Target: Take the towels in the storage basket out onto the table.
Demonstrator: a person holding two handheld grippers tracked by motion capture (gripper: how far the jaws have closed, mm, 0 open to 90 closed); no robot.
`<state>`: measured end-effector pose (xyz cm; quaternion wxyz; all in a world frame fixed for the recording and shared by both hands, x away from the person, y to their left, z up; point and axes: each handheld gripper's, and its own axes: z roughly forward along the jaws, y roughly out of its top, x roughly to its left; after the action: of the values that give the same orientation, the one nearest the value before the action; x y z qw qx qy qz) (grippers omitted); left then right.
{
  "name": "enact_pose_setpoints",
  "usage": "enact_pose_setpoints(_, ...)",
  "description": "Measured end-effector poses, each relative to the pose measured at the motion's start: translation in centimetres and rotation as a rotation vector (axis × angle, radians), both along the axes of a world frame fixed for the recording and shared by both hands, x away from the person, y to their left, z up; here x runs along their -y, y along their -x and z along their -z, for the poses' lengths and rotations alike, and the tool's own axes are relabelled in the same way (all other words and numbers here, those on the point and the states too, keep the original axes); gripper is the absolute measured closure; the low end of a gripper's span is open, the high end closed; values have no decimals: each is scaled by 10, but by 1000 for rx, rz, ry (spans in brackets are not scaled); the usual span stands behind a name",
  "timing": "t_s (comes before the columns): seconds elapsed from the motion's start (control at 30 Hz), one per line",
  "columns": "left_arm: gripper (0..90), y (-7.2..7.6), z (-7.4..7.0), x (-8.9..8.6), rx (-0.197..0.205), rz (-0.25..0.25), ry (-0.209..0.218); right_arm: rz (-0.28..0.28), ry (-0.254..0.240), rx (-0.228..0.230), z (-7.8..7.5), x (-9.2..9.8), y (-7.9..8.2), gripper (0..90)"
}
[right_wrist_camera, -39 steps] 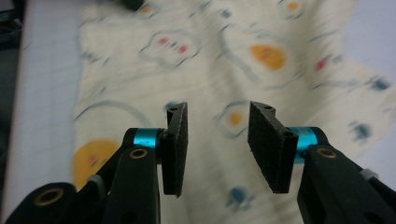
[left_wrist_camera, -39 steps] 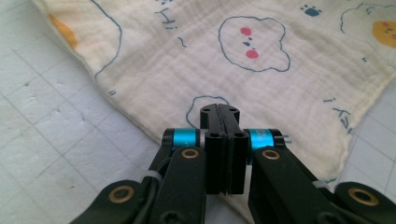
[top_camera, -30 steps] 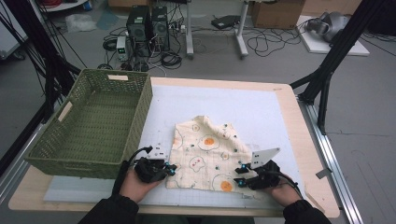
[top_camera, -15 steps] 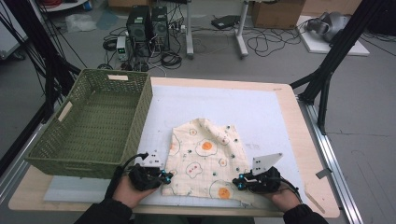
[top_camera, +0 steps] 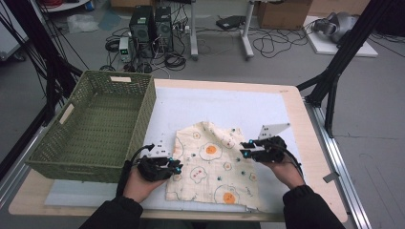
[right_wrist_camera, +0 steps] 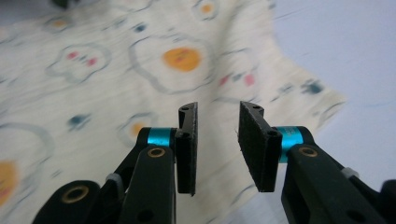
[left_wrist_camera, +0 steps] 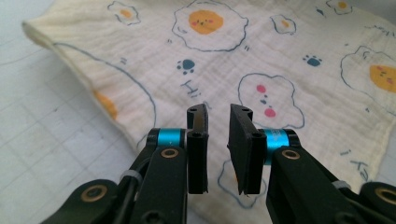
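A cream cloth [top_camera: 212, 164] printed with fried eggs lies spread on the white mat, slightly rumpled at its far edge. My left gripper [top_camera: 177, 167] is at the cloth's left edge. Its jaws have just been opening, and nothing sits between its pads [left_wrist_camera: 196, 140], with the cloth [left_wrist_camera: 280, 60] below and ahead of them. My right gripper [top_camera: 244, 149] hovers over the cloth's right side. Its jaws have also just been opening, and the gap between them is bare above the cloth [right_wrist_camera: 116, 60].
A green wicker basket [top_camera: 95, 124] stands at the table's left, close to my left hand. The white mat [top_camera: 215, 102] covers the wooden table [top_camera: 313, 143]. Computer towers, cables and black stand legs are on the floor beyond.
The cloth has been drawn toward the front edge and lies flatter. My right gripper has left the cloth's near right corner and risen toward its right side. The left gripper holds about its old place.
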<state>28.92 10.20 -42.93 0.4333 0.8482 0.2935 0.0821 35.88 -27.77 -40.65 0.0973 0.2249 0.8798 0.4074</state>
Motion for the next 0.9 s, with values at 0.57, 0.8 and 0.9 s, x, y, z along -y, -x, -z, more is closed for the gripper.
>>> enact_pose_setpoints(0.57,756,-3,11,-1,-25,-5,-18,115,136,-55,25,-16,-65,898)
enact_pose_setpoints(0.8,751,-2,14,0,-49,-13,-27,257,115,-30,7,29,-58,805)
enact_pose_setpoints(0.9,732,-3,14,-1,-50,-15,-32,188,81,-31,7,19,-52,730)
